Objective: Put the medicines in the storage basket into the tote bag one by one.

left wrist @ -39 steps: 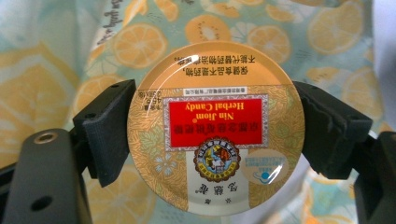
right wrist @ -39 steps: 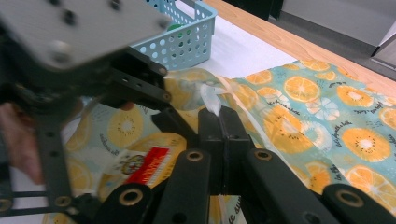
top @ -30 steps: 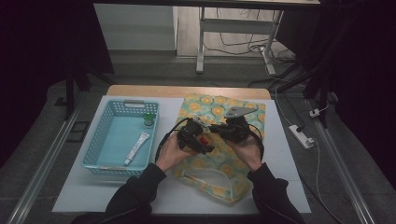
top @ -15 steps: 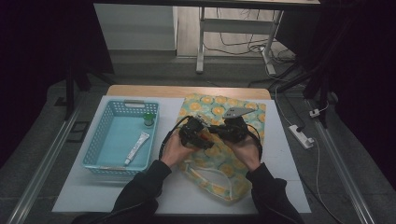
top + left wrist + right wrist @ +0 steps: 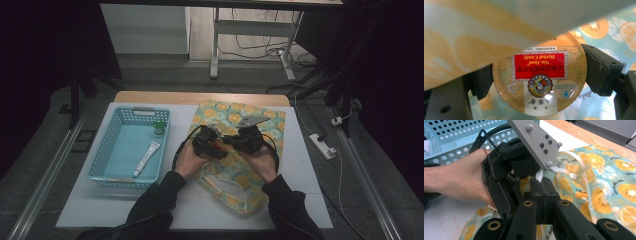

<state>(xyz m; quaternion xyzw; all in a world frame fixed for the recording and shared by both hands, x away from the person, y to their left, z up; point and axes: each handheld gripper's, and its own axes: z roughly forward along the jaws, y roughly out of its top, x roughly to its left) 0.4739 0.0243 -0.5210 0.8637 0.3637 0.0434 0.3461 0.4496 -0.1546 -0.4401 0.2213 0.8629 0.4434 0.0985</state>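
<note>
An orange-print drawstring bag (image 5: 235,180) lies on the white table top. My left gripper (image 5: 539,75) is shut on a round gold tin (image 5: 539,87) with a red "Herbal Candy" label, and a fold of the bag's fabric (image 5: 486,32) hangs just over the tin. In the high view the left gripper (image 5: 210,142) and right gripper (image 5: 245,141) meet nose to nose above the bag's upper half. My right gripper (image 5: 541,182) is shut on the bag's white drawstring (image 5: 564,171) at the hem, right beside the left gripper's black body (image 5: 504,170).
A light blue perforated basket (image 5: 107,150) stands left of the bag, holding a white tube (image 5: 146,157) and a small green-capped bottle (image 5: 159,128). A white power strip (image 5: 322,146) lies off the table's right edge. A desk frame and cables stand beyond the far edge.
My left gripper has sunk a little toward the bag with the tin in it. The right gripper has stayed in place on the drawstring.
</note>
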